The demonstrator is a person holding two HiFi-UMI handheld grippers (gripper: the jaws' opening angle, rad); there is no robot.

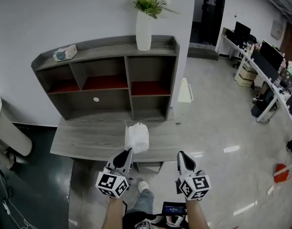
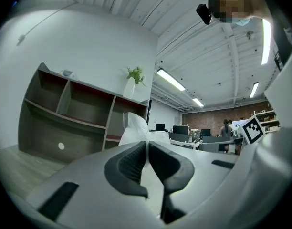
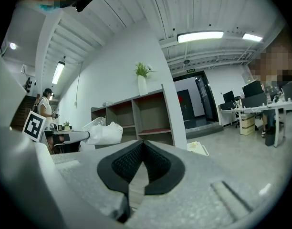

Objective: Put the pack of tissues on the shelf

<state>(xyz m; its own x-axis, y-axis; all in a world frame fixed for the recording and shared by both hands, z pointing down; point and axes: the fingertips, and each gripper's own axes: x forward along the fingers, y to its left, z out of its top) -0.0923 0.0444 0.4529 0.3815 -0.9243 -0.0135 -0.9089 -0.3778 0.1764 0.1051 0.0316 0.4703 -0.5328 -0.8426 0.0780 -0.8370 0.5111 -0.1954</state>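
Observation:
The pack of tissues [image 1: 137,137] is a white, crinkly plastic-wrapped bundle hanging just above the front of the grey desk [image 1: 84,138]. My left gripper [image 1: 128,152] is shut on its near edge; in the left gripper view the wrap [image 2: 136,127] is pinched between the closed pads [image 2: 131,163]. My right gripper [image 1: 181,154] is to the right of the pack, shut, with nothing in it [image 3: 142,145]. The right gripper view shows the pack [image 3: 106,132] off to its left. The grey shelf unit [image 1: 127,78] with red inner boards stands at the back of the desk.
A white vase with flowers [image 1: 143,30] and a tissue box [image 1: 65,53] sit on top of the shelf unit. A white bin [image 1: 11,135] stands at left. Office desks with monitors [image 1: 266,66] line the right side, and a white object [image 1: 185,91] leans beside the shelf.

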